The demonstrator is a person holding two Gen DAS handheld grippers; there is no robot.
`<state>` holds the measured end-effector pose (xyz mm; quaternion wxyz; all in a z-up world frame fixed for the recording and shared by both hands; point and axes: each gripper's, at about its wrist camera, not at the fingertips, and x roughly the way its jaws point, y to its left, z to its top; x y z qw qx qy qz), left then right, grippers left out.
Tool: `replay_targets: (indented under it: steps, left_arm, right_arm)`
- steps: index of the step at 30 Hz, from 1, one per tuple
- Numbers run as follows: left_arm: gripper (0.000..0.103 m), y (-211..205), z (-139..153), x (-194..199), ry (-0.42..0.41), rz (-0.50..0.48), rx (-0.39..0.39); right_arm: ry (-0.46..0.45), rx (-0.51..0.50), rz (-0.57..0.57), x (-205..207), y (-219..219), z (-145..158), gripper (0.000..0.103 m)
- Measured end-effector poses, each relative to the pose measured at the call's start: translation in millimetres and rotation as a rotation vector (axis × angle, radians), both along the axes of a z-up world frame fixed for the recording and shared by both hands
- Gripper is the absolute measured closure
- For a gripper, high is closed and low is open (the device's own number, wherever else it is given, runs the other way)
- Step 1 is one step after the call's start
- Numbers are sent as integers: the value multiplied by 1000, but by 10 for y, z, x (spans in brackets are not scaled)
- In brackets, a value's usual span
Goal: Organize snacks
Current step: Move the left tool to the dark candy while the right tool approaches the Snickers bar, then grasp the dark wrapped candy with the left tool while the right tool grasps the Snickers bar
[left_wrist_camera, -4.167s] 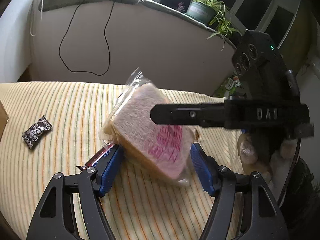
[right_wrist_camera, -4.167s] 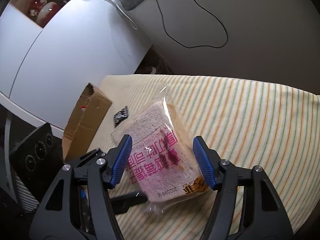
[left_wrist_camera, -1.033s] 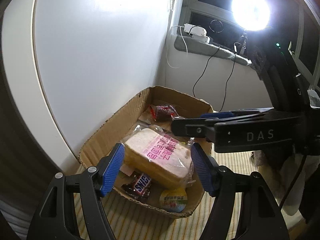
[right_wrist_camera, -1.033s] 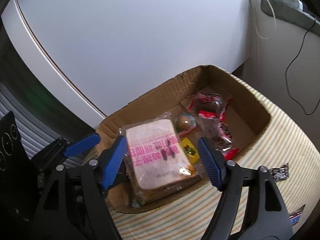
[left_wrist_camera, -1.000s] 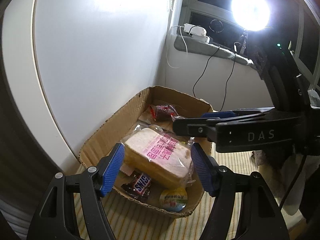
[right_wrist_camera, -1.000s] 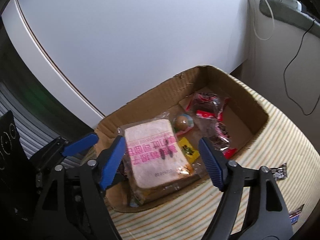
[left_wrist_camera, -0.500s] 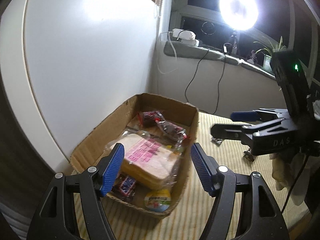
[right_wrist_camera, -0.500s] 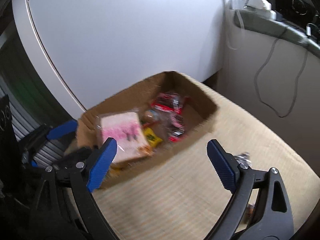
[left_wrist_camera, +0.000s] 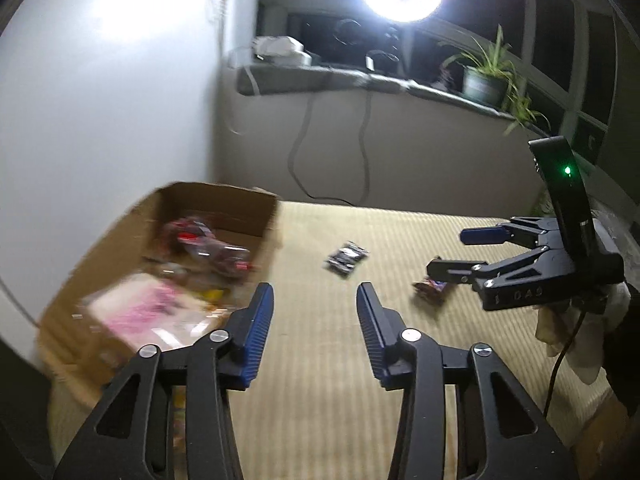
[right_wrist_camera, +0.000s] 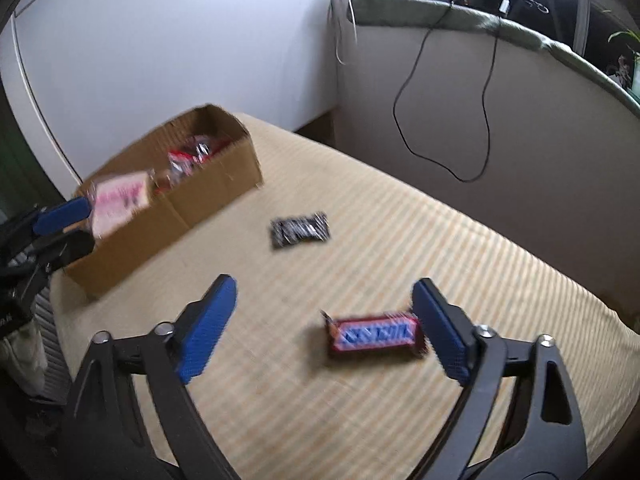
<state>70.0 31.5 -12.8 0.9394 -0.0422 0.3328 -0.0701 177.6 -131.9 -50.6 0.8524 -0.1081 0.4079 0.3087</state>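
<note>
Cardboard first: on the far left sits our open brown cardboard box [left_wrist_camera: 224,208] on the striped yellow cloth [left_wrist_camera: 320,400], up against the white wall. Inside it lies the clear-wrapped slice of bread with pink lettering [left_wrist_camera: 148,316], flat at the near end, with a blurred heap of red-and-silver wrappers [left_wrist_camera: 212,248] behind it toward the far end.

Just right of the box we have our left gripper [left_wrist_camera: 315,324], its blue pads about half apart and the jaws closing, with nothing between them but bare cloth. It grips nothing.

Moving right, a small black snack packet with white print [right_wrist_camera: 300,229] lies flat on the cloth between box and right gripper, its long axis running roughly left to right in the right wrist view.

Further right, the red-brown chocolate bar with blue lettering [right_wrist_camera: 374,334] lies flat too, long axis across the view, one end toward the box side, the other just beside the right-hand pad.

Over it we hold our right gripper [right_wrist_camera: 324,336], jaws spread wide and closing. The bar sits between the pads, nearer the right one; blur hides whether that pad touches the wrapper, and the left pad stands clearly apart from it.
</note>
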Motion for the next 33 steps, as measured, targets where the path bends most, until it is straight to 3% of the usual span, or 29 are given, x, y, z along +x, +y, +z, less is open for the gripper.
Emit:
replay_targets:
  steps: [11,20,33]
  left_arm:
    - [63,-466,-264,634,99,-85,-29]
    - [63,-655,-481,1195,158,-103,30]
    - [63,-630,-695,1399,225,-103,51]
  right_arm:
    - [36,-45,33,129,-232,-318,23]
    - [94,-26,36,260,-185,-555,21]
    - [88,-12,50,256,-143,-586,18]
